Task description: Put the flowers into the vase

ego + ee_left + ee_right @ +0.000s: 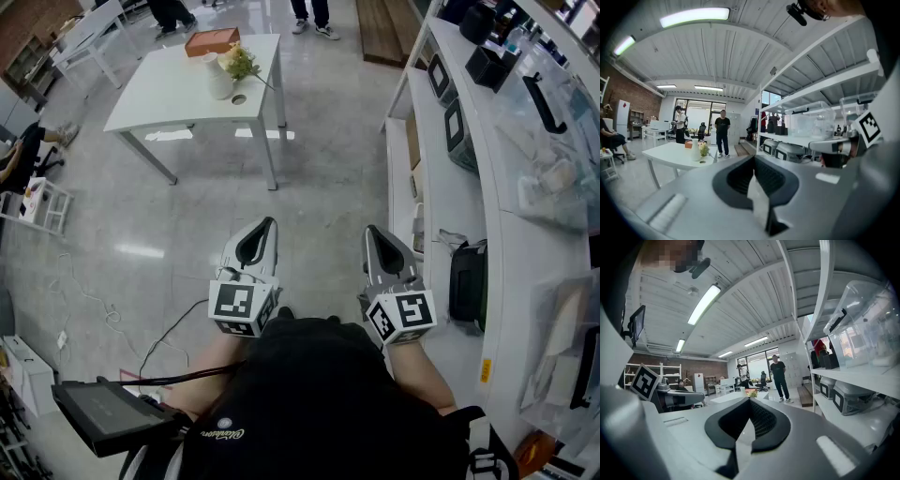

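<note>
A white vase [218, 77] stands on a white table [169, 94] far ahead, across open floor. Yellow-green flowers [242, 64] lie bunched against the vase's right side; whether their stems are in the vase cannot be told from here. In the left gripper view the vase [695, 150] and flowers [704, 149] show small and distant. My left gripper [270, 223] and right gripper [371, 231] are held close to my body, side by side, pointing roughly toward the table. Both are shut with nothing between the jaws, as the left gripper [752, 161] and right gripper [750, 401] views show.
An orange box [212, 41] lies at the table's far edge. White shelving [441, 159] with bins and cases runs along my right. People [722, 132] stand beyond the table. A cable [173, 323] trails over the floor at my left, near a small white cart [42, 202].
</note>
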{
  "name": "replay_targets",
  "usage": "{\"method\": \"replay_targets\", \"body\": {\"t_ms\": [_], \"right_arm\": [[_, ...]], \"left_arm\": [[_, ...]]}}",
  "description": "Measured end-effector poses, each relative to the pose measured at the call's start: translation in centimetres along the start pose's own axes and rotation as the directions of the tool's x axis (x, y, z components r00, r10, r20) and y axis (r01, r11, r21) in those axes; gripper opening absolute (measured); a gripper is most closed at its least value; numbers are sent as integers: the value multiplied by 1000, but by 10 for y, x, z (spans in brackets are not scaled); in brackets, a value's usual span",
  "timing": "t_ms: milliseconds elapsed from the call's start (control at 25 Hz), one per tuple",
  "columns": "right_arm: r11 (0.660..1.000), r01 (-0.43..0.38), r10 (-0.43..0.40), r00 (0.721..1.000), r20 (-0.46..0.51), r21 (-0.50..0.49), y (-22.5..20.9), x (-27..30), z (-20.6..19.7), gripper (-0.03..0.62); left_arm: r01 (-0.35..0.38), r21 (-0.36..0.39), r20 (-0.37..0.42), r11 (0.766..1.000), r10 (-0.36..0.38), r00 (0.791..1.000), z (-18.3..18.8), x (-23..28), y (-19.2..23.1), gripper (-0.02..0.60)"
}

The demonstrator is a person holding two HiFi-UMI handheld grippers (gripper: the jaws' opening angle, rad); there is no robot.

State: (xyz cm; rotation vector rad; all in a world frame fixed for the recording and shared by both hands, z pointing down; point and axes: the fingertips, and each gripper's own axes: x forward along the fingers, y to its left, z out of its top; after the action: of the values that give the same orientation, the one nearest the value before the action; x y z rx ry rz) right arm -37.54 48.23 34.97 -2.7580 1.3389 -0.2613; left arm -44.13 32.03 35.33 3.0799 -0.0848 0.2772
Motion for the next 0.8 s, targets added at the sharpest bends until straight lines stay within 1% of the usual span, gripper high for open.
{"method": "replay_targets", "body": {"t_ms": [280, 440, 560, 800], "right_arm": [[1000, -2, 2, 1000, -4, 2, 2, 1, -2, -1], [999, -12, 12, 1000, 9, 39, 4, 1, -1, 0], [998, -10, 9, 1000, 17, 54, 5, 6, -2, 0], [998, 9, -9, 1000, -15, 57, 12, 23, -11, 0]], "left_arm": [[-5, 4, 4, 1000, 5, 1000, 0, 0, 1, 8], [-4, 2, 5, 1000, 4, 1000, 0, 0, 2, 8], [-1, -5, 2, 1000, 1, 1000, -2, 1, 8, 8], [-3, -27, -12, 1000, 3, 1000, -11, -2, 32, 8]]}}
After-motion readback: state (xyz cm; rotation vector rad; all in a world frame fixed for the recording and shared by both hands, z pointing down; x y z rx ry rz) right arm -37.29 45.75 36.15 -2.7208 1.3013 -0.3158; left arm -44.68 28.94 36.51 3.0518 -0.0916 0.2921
